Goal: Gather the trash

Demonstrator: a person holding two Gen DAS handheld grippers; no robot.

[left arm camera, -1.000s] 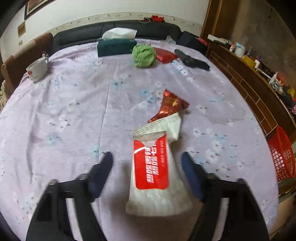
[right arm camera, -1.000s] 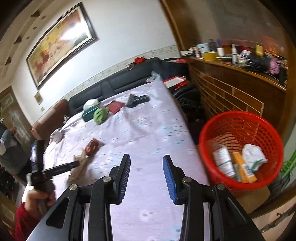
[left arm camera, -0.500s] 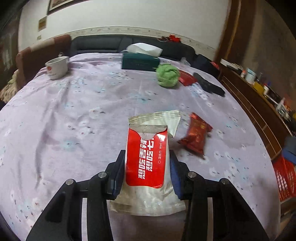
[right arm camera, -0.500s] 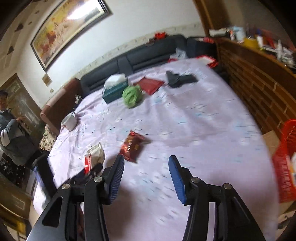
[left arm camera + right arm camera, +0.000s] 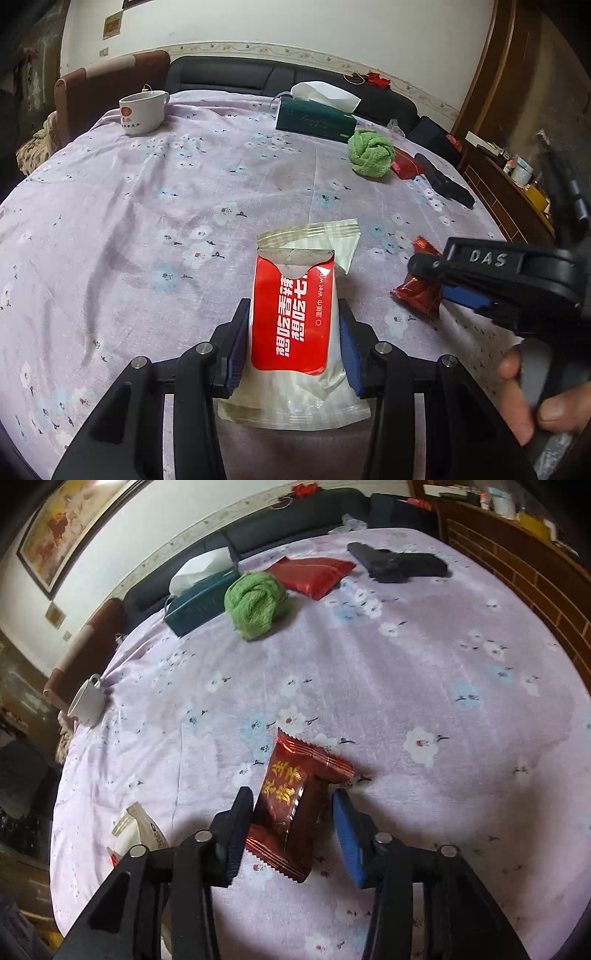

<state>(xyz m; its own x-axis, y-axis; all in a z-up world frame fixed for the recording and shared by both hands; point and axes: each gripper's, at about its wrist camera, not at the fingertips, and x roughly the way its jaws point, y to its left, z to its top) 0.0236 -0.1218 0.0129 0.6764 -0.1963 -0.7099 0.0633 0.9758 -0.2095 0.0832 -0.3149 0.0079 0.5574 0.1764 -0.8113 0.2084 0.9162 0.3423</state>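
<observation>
A red-and-white wet wipe packet [image 5: 291, 325] sits between the pads of my left gripper [image 5: 293, 310], which is shut on it; its torn top points away from me. The same packet [image 5: 138, 830] shows at the lower left of the right wrist view. A dark red snack wrapper [image 5: 291, 797] lies on the lilac flowered tablecloth [image 5: 424, 672]. My right gripper [image 5: 291, 795] is open and straddles it, the left finger touching its edge and the right one a little clear. From the left wrist view, the right gripper [image 5: 424, 266] reaches in over the wrapper [image 5: 417, 291].
A white cup [image 5: 142, 110], a green tissue box [image 5: 314, 120], a green cloth ball [image 5: 369, 155], a flat red pouch [image 5: 310, 572] and a black object [image 5: 399, 563] lie farther back. A hand [image 5: 532, 398] holds the right gripper's handle. Wooden cabinet [image 5: 535, 561] at right.
My left gripper closed on the wet wipe packet a second ago and has kept hold. My right gripper swung from the red basket to the table and came down around the red wrapper.
</observation>
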